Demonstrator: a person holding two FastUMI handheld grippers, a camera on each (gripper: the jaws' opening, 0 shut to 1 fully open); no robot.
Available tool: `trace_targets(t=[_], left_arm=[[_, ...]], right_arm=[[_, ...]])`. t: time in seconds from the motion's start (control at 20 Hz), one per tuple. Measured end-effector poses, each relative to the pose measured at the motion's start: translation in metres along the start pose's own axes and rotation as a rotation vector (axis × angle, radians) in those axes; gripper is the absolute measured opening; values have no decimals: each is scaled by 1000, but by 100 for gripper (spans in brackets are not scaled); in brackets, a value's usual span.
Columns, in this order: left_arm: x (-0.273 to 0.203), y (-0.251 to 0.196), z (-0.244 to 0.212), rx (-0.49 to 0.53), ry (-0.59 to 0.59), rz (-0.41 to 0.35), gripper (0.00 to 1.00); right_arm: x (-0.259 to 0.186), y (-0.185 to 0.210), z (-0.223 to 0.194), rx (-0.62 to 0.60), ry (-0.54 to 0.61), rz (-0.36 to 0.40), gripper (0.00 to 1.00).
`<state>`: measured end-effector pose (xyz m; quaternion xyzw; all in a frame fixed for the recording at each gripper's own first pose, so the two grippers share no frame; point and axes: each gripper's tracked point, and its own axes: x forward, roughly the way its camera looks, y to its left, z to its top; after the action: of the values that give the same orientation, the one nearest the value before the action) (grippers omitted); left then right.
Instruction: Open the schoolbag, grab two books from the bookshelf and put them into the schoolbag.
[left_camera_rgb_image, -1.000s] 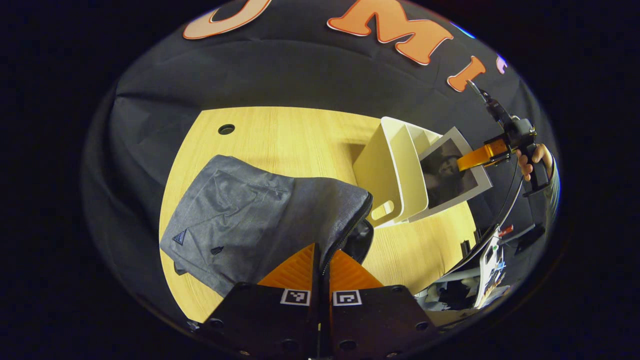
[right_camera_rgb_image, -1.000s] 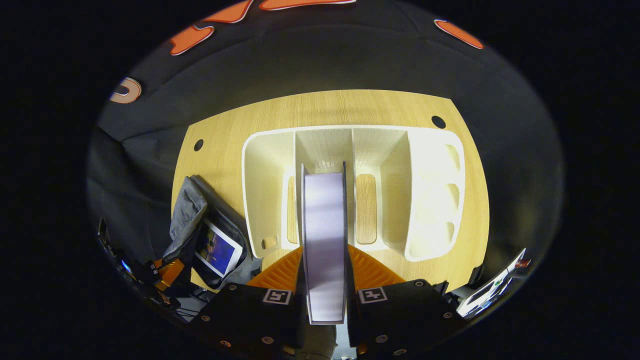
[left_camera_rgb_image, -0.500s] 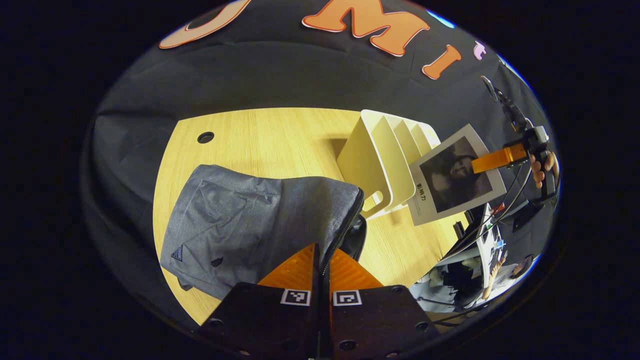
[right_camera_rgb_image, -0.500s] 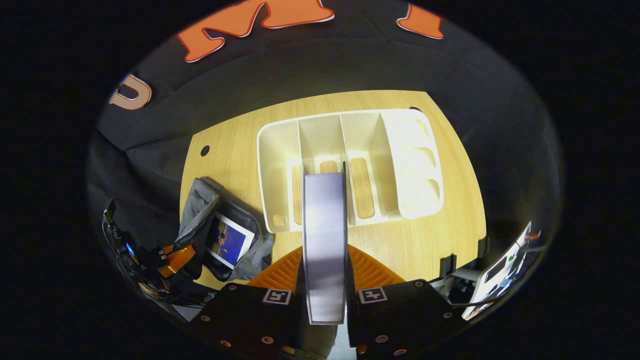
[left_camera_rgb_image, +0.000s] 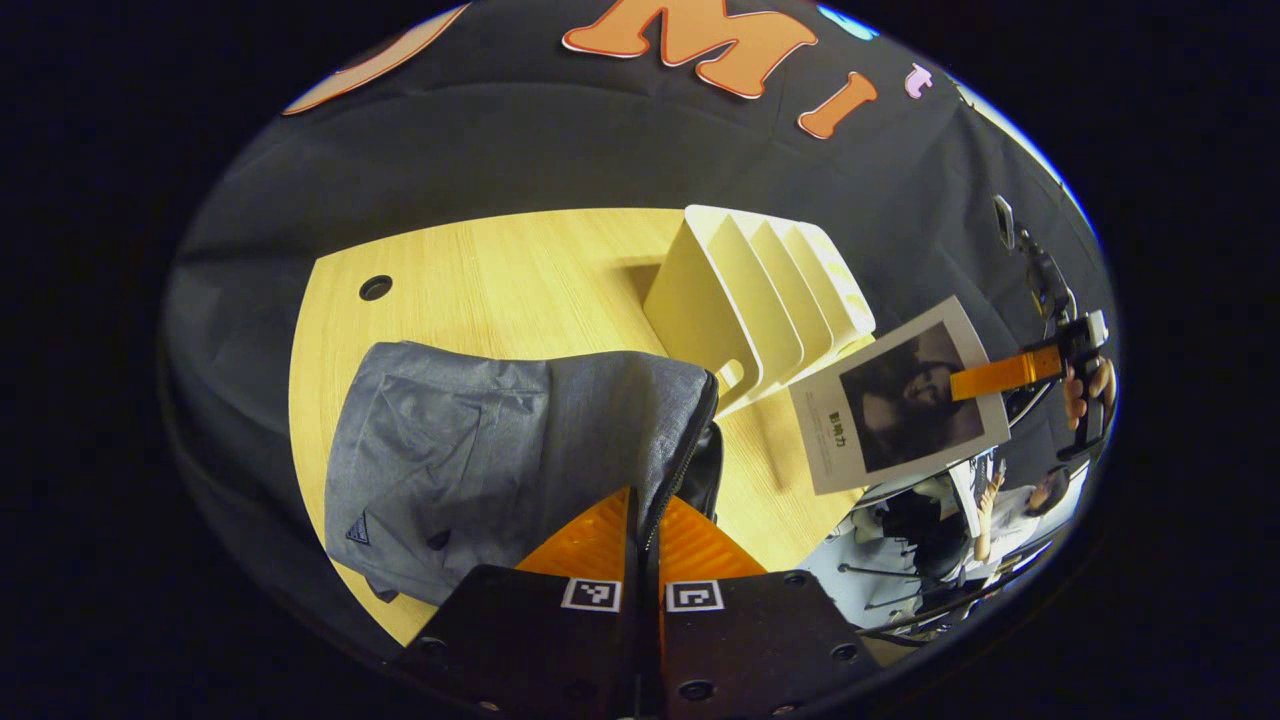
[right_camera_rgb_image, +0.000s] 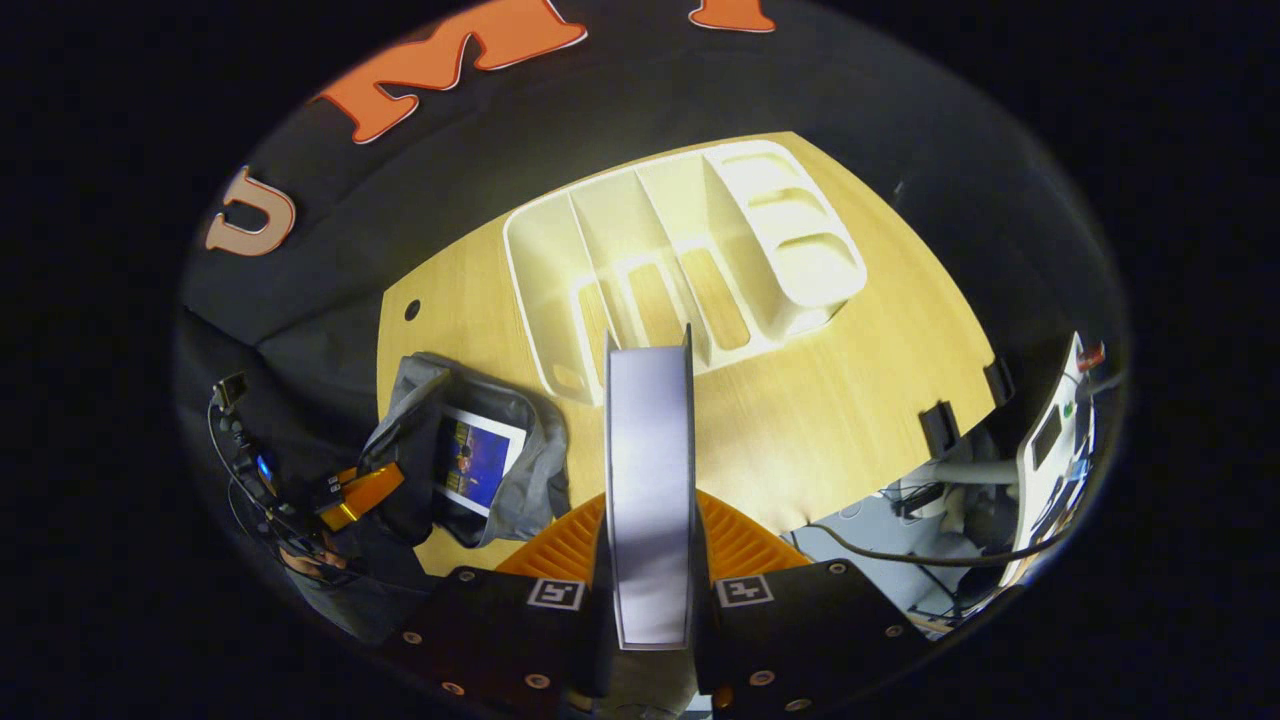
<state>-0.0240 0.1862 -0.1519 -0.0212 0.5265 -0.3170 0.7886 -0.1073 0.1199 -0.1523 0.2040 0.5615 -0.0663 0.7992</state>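
While the left gripper (left_camera_rgb_image: 640, 520) stays clenched on the schoolbag's (left_camera_rgb_image: 500, 450) zipper edge, holding the mouth open, the right gripper (right_camera_rgb_image: 650, 530) is clamped on the second book (right_camera_rgb_image: 648, 480), carried in the air clear of the bookshelf (right_camera_rgb_image: 680, 250). First book (right_camera_rgb_image: 478, 462) already lies inside the bag (cover up). Risk: a book corner could snag the flap or zipper if it comes in tilted; the thin edge grip might slip. The bookshelf stands just beside the bag on the table (right_camera_rgb_image: 850, 400), close to the carry path.
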Motion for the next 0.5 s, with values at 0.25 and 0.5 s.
trace_targets(t=[0.25,0.5], left_arm=[[-4,2,-4,29,18,-26,2],[-15,7,-2,35,-12,-18,2]], right_arm=[[-14,26,-23,117,-42,167,32],[-21,45,-38,165,-88,311,32]])
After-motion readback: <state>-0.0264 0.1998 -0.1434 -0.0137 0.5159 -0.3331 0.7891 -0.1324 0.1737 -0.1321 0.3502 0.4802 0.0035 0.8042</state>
